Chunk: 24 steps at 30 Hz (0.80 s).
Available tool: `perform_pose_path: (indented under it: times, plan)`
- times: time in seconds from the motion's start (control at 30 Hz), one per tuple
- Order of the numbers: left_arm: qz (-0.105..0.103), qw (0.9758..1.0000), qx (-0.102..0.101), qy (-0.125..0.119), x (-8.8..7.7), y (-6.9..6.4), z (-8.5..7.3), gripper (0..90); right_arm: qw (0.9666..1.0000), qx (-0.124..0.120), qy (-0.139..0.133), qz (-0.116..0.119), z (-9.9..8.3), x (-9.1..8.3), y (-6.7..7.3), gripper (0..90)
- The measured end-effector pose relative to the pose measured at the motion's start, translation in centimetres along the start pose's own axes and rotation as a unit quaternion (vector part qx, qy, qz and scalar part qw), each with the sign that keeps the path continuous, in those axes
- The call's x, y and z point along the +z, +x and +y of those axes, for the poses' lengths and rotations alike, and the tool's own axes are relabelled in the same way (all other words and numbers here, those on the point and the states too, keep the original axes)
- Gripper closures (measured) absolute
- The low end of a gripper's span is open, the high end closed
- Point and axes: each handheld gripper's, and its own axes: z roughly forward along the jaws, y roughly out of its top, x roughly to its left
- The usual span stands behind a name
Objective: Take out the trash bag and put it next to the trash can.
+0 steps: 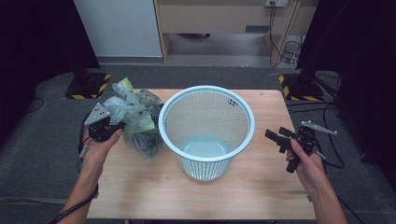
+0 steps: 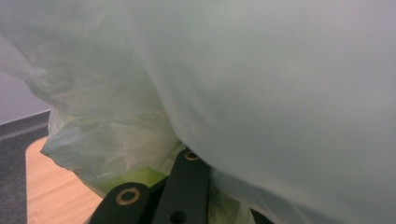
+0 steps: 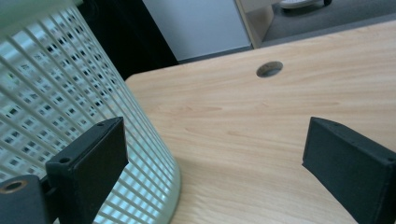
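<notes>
**Bagged bundle beside basket, left tool clenched on plastic**

Nearest: forearms entering from the worktop's near edge. Left tool (image 1: 108, 127) at the left side of the worktop (image 1: 154, 196), clenched on the pale translucent plastic bag (image 1: 133, 122). In the left gripper view, bag film (image 2: 261, 84) draped over and around the black jaws, pressed close to the lens; green and yellowish contents showing dimly through the plastic.

Bag resting on the worktop, left of the basket (image 1: 206, 130) and touching or just beside its rim; cannot tell which. Long axis roughly upright, tilted slightly: dark, bulky lower part at the worktop, crumpled lighter top with a green patch pointing up and away toward the far left corner.

Right tool (image 1: 279, 138) at the right side of the worktop, released: jaws standing wide apart with nothing between them. In the right gripper view, left jaw just beside the latticed basket wall (image 3: 56, 93), bare wood (image 3: 243, 121) between the jaws, a round hole (image 3: 269, 68) in the worktop farther on.

Middle: light blue basket upright, mouth open upward.

Far: grey floor (image 1: 224, 74), cables (image 1: 287, 49).
</notes>
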Motion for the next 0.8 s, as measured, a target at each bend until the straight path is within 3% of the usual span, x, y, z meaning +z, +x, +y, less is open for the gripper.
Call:
perform_pose_path:
  times: [0.1, 0.2, 0.4, 0.47, 0.6, 0.67, 0.8]
  plan:
    - [-0.001, 1.0000, -0.004, 0.006, 1.0, -0.5, -1.5, 85.4, 0.9999, -0.004, 0.005, -0.009, -1.0, 0.4, -0.5, 6.6]
    - [-0.001, 0.9999, -0.011, 0.010, 1.7, -1.0, -3.0, 84.1, 0.9992, -0.014, 0.018, -0.032, -2.1, 1.0, -1.0, 6.6]
    - [0.004, 0.9996, -0.026, 0.006, 2.8, -1.8, -5.7, 76.4, 0.9944, -0.038, 0.050, -0.084, -4.5, 2.5, -2.1, 7.0]
    - [0.010, 0.9993, -0.035, 0.000, 3.2, -1.9, -6.5, 67.7, 0.9909, -0.048, 0.065, -0.108, -5.4, 3.1, -2.5, 7.2]
    - [0.025, 0.9993, -0.027, -0.006, 3.5, -2.1, -7.0, 42.9, 0.9834, -0.066, 0.091, -0.143, -6.5, 4.0, -3.0, 7.6]
    - [0.028, 0.9989, -0.037, -0.008, 3.5, -2.0, -7.1, 30.2, 0.9787, -0.078, 0.105, -0.158, -7.1, 4.4, -3.1, 7.3]
    - [0.030, 0.9986, -0.042, -0.014, 3.5, -1.9, -7.5, 21.8, 0.9725, -0.096, 0.119, -0.176, -7.9, 5.1, -3.3, 7.1]
